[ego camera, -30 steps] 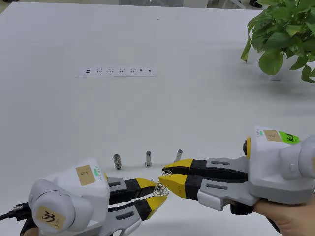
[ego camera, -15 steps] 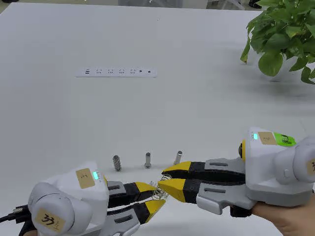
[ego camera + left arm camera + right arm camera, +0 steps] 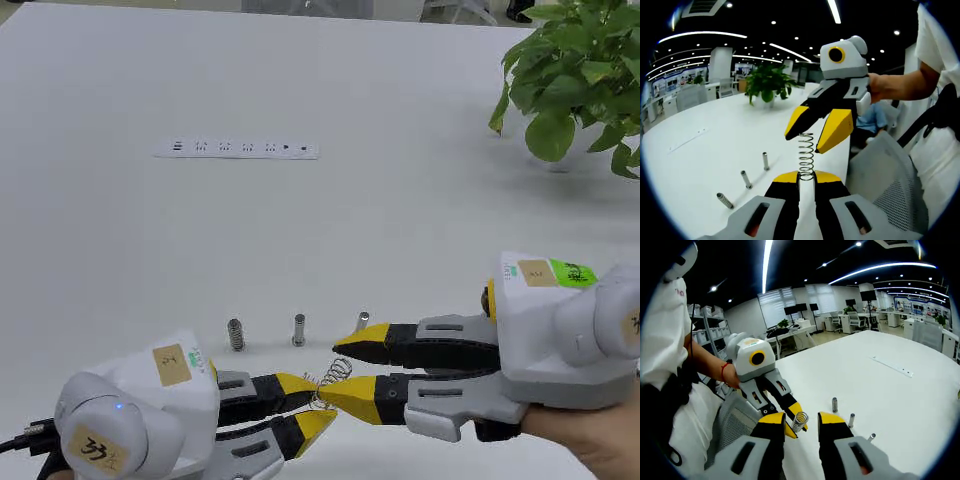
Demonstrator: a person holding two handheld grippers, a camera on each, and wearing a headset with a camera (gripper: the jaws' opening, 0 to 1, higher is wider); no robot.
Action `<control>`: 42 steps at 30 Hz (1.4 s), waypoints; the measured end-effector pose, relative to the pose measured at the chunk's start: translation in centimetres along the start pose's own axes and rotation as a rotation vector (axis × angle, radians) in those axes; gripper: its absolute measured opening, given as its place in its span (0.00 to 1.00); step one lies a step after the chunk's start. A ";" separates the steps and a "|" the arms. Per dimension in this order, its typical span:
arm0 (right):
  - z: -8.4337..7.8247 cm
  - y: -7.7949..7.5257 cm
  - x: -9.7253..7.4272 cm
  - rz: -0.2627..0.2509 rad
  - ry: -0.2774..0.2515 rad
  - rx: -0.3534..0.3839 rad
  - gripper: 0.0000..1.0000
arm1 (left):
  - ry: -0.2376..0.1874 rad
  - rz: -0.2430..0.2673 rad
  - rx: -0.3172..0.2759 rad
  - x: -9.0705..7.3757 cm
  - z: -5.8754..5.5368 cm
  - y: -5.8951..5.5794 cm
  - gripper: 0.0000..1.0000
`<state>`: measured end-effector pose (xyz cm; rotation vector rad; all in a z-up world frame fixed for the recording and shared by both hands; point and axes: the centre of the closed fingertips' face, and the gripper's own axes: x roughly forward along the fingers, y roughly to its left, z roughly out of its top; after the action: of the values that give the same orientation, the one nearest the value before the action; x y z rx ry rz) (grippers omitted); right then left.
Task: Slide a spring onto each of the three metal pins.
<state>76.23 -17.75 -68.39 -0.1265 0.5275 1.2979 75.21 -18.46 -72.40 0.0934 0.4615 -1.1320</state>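
A small steel spring (image 3: 333,374) hangs just above the white table (image 3: 420,220), in front of three upright metal pins. My left gripper (image 3: 322,400) is shut on its lower end (image 3: 806,167). My right gripper (image 3: 330,372) is open, its yellow-tipped jaws straddling the spring's other end (image 3: 800,420) without pinching it. The left pin (image 3: 236,334) carries a spring. The middle pin (image 3: 299,329) and the right pin (image 3: 363,321) are bare. The right gripper (image 3: 804,142) faces the camera in the left gripper view.
A white power strip (image 3: 238,148) lies flat further back on the table. A leafy green plant (image 3: 575,75) stands at the far right edge. A grey mesh chair (image 3: 890,180) sits beside the table near the person.
My right gripper's jaws have spread wider around the spring and sunk slightly. The spring now shows stretched out between the two grippers. The left gripper has kept its hold.
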 end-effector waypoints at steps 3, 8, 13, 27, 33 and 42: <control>0.5 0.2 -0.2 0.053 0.049 -0.060 0.29 | -0.007 -0.002 0.002 -0.1 0.1 0.1 0.10; 0.4 0.1 -0.3 0.122 0.167 -0.159 0.30 | -0.019 -0.002 0.002 -0.2 0.2 0.2 0.10; 0.3 0.6 0.2 0.215 0.283 -0.244 0.30 | -0.028 -0.004 0.008 -0.3 0.3 0.3 0.10; -0.6 1.6 1.6 0.384 0.505 -0.417 0.21 | -0.066 -0.015 -0.002 -0.4 0.5 0.3 0.10; -1.0 1.5 1.7 0.418 0.562 -0.451 0.17 | -0.082 -0.021 -0.004 -0.4 0.6 0.4 0.10; -1.2 1.5 1.9 0.447 0.599 -0.477 0.12 | -0.096 -0.023 -0.010 -0.5 0.4 0.6 0.10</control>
<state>74.78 -16.15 -69.98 -0.8528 0.7702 1.8164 75.75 -17.88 -71.92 0.0255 0.3837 -1.1512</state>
